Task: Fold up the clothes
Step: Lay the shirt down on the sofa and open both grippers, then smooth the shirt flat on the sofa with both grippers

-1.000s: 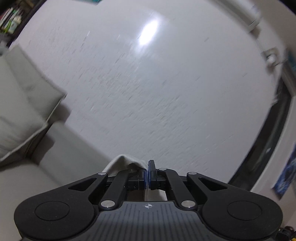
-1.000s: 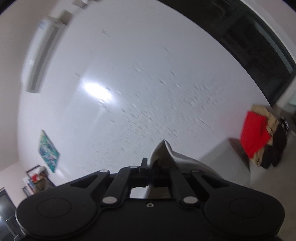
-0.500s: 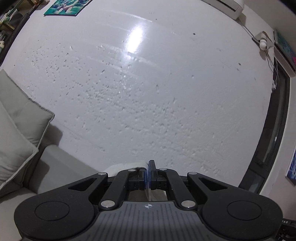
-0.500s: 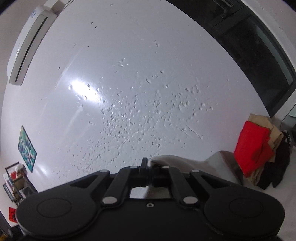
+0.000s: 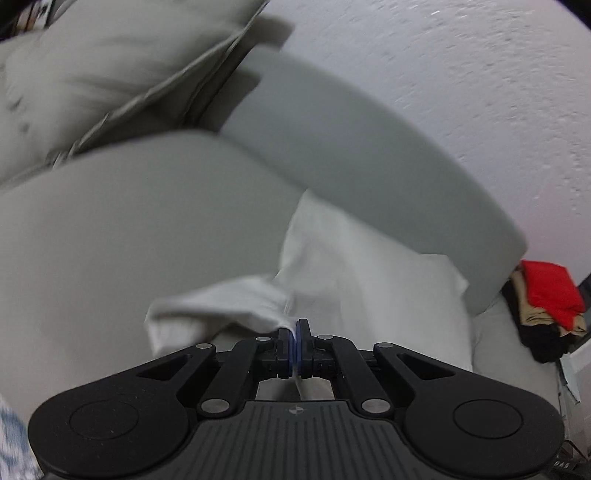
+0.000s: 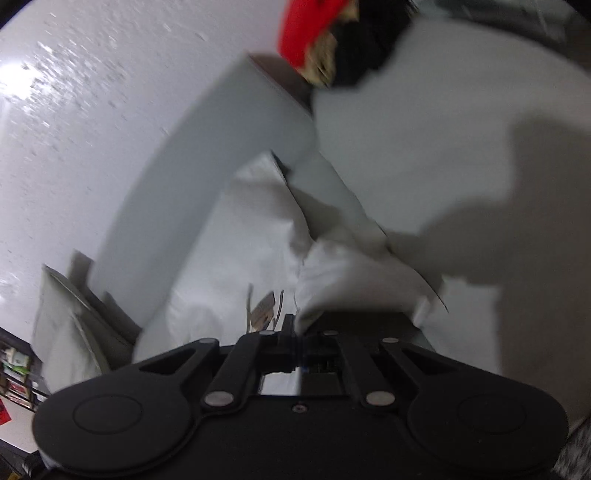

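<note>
A white garment [image 5: 354, 266] lies spread over the grey sofa seat [image 5: 129, 229], reaching toward the backrest. My left gripper [image 5: 294, 328] is shut on an edge of it, with a bunched fold to its left. In the right wrist view the same white garment [image 6: 251, 236] shows with a neck label [image 6: 264, 308]. My right gripper [image 6: 295, 332] is shut on a folded corner of it. Both views are motion-blurred.
The grey sofa backrest [image 5: 369, 147] runs behind the garment. Pale cushions [image 5: 92, 74] sit at the sofa's left end. A pile of red, tan and black clothes [image 5: 546, 299] lies on the right end, also in the right wrist view [image 6: 325, 33]. A shelf [image 6: 14, 373] stands far left.
Both grippers have swung down from facing the white wall to facing the sofa. The white garment, held up before, now lies spread on the seat, still gripped by both.
</note>
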`<act>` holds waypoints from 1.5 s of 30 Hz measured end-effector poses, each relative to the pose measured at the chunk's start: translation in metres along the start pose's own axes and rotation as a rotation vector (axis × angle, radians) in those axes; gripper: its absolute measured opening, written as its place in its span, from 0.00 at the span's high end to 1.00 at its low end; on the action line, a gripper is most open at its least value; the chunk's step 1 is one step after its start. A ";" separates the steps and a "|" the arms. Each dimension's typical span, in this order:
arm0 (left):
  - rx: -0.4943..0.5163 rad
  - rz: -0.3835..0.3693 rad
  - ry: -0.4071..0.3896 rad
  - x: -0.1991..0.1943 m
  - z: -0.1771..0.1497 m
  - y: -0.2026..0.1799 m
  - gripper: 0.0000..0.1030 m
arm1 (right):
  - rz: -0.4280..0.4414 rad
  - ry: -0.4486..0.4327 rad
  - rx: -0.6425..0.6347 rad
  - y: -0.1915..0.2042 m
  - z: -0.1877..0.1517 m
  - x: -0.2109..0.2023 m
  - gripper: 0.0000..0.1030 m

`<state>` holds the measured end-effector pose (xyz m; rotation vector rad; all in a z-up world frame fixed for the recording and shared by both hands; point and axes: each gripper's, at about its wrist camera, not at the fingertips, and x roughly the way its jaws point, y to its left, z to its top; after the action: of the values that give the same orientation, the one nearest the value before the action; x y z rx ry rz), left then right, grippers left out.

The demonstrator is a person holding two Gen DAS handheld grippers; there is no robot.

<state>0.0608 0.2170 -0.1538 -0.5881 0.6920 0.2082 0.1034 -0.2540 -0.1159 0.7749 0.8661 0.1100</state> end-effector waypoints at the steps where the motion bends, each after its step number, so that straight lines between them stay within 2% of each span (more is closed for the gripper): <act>1: -0.023 0.012 0.010 0.000 -0.001 0.008 1.00 | -0.016 0.020 0.001 -0.002 -0.009 0.001 0.97; 4: -0.052 0.034 -0.001 -0.007 0.004 0.024 1.00 | -0.046 0.040 -0.012 -0.003 -0.017 0.003 0.97; 8: -0.014 0.021 -0.055 -0.032 0.014 0.029 1.00 | -0.030 0.016 -0.051 0.012 -0.012 -0.012 0.97; 10: -0.017 0.030 -0.021 -0.048 0.012 0.035 0.94 | -0.022 0.029 -0.065 0.015 -0.011 -0.020 0.95; 11: -0.018 0.034 -0.003 -0.056 0.010 0.038 0.79 | -0.019 0.037 -0.065 0.016 -0.011 -0.024 0.91; 13: -0.010 0.029 0.032 -0.060 0.004 0.049 0.61 | 0.001 0.058 -0.042 0.007 -0.013 -0.034 0.71; 14: -0.015 0.026 0.047 -0.059 0.003 0.054 0.59 | 0.013 0.067 -0.037 0.001 -0.015 -0.038 0.56; 15: -0.025 0.021 0.061 -0.057 -0.001 0.059 0.58 | 0.024 0.075 -0.031 -0.006 -0.017 -0.041 0.51; 19: -0.118 -0.018 0.138 -0.039 -0.020 0.075 0.53 | 0.073 0.101 0.040 -0.034 -0.028 -0.044 0.50; 21: -0.138 -0.041 0.143 -0.024 -0.025 0.081 0.51 | 0.106 0.120 0.098 -0.047 -0.034 -0.039 0.50; 23: -0.154 -0.079 0.164 -0.011 -0.027 0.082 0.41 | 0.150 0.136 0.151 -0.057 -0.041 -0.033 0.50; 25: -0.167 -0.126 0.198 0.000 -0.028 0.080 0.38 | 0.168 0.138 0.170 -0.062 -0.044 -0.027 0.50; 28: -0.148 -0.131 0.202 0.017 -0.024 0.074 0.39 | 0.153 0.121 0.169 -0.064 -0.046 -0.020 0.50; 32: -0.088 -0.132 0.209 0.032 -0.023 0.062 0.51 | 0.146 0.104 0.167 -0.066 -0.047 -0.013 0.52; 37: -0.038 -0.124 0.204 0.050 -0.022 0.049 0.52 | 0.124 0.067 0.153 -0.067 -0.047 -0.004 0.58; 39: -0.024 -0.107 0.191 0.057 -0.021 0.046 0.56 | 0.124 0.046 0.137 -0.066 -0.046 0.004 0.58; 40: -0.021 -0.086 0.182 0.059 -0.020 0.045 0.67 | 0.126 0.031 0.130 -0.066 -0.046 0.007 0.58; 41: -0.020 -0.049 0.171 0.061 -0.020 0.045 0.92 | 0.124 0.017 0.121 -0.066 -0.045 0.010 0.59; 42: -0.025 -0.011 0.168 0.060 -0.021 0.046 0.98 | 0.114 0.004 0.110 -0.065 -0.045 0.013 0.63; 43: -0.031 0.024 0.164 0.060 -0.021 0.047 0.97 | 0.100 -0.007 0.097 -0.063 -0.044 0.014 0.66; 44: -0.040 0.032 0.150 0.055 -0.021 0.047 0.97 | 0.076 -0.012 0.083 -0.061 -0.044 0.015 0.79; 45: -0.047 0.042 0.136 0.050 -0.022 0.047 0.97 | 0.055 -0.013 0.064 -0.058 -0.044 0.015 0.97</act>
<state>0.0693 0.2428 -0.2205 -0.6377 0.8328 0.2253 0.0694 -0.2655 -0.1807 0.8583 0.8391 0.1263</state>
